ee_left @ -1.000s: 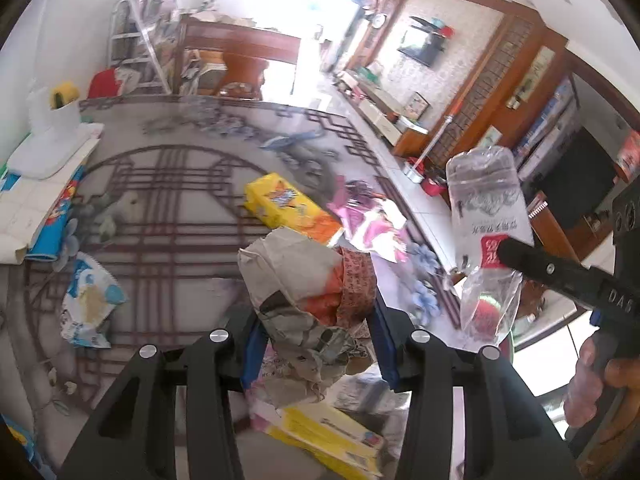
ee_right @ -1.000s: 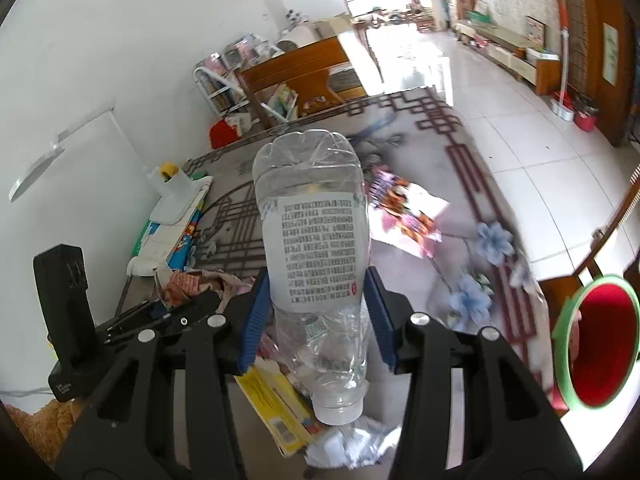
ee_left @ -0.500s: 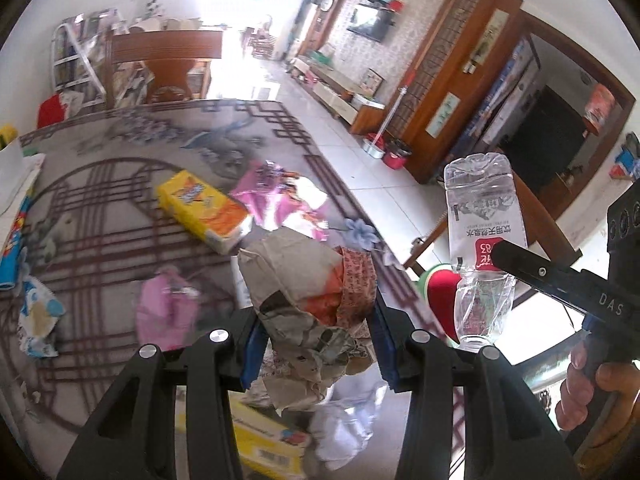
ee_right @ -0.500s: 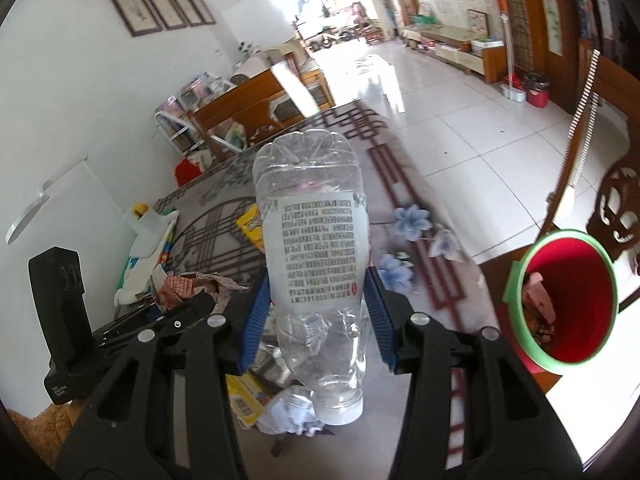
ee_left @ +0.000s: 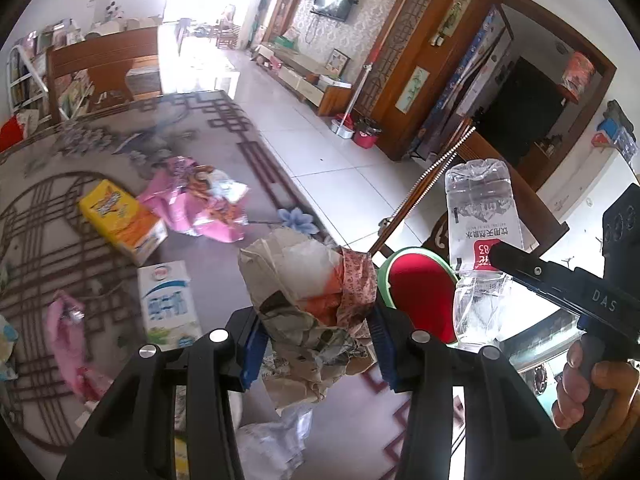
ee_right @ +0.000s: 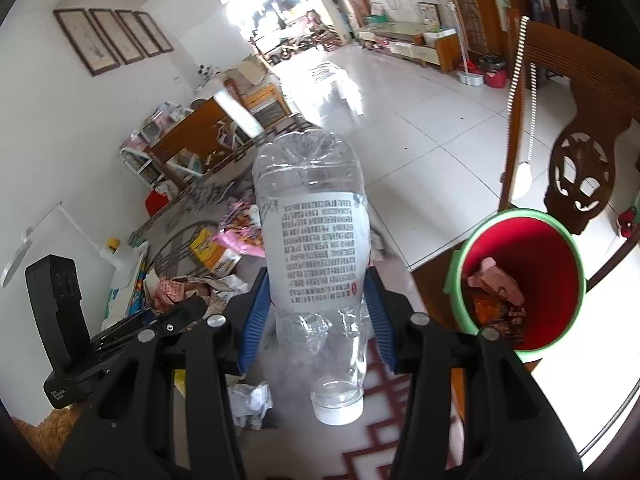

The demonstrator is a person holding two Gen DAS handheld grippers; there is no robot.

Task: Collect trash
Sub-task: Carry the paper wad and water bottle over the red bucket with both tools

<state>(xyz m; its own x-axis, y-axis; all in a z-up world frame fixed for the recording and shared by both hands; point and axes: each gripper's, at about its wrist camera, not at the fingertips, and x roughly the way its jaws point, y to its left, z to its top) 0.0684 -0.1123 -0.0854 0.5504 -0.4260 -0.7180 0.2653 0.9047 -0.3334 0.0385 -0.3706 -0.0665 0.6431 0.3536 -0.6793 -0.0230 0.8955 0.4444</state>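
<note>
Table, left side: pink wrapper (ee_left: 72,344), milk carton (ee_left: 168,304), yellow box (ee_left: 120,216) and pink bag (ee_left: 200,204) lie loose on the table (ee_left: 224,128), not yet collected.

Left gripper (ee_left: 316,344): fingers clamped on a wad (ee_left: 308,288) of crumpled paper, held above the table edge. Bin (ee_left: 420,292) shows just behind the wad in this view.

Right gripper (ee_right: 316,316): fingers clamped on a clear bottle (ee_right: 312,232), cap end toward the camera, base pointing away. Bottle reads as empty and slightly crushed.

Bin (ee_right: 520,276) (red inside, green rim) stands right of the table edge beside the chair (ee_right: 580,152); some scraps already in it.

Step in hand, as I judge it: carry both loads over the bin and drop.
- Bring each load over the mouth before opening, clear of the rim.
- Bottle is long; tip it cap-down so it does not bridge the rim.
- Release one at a time; the wad is light and may drift.
</note>
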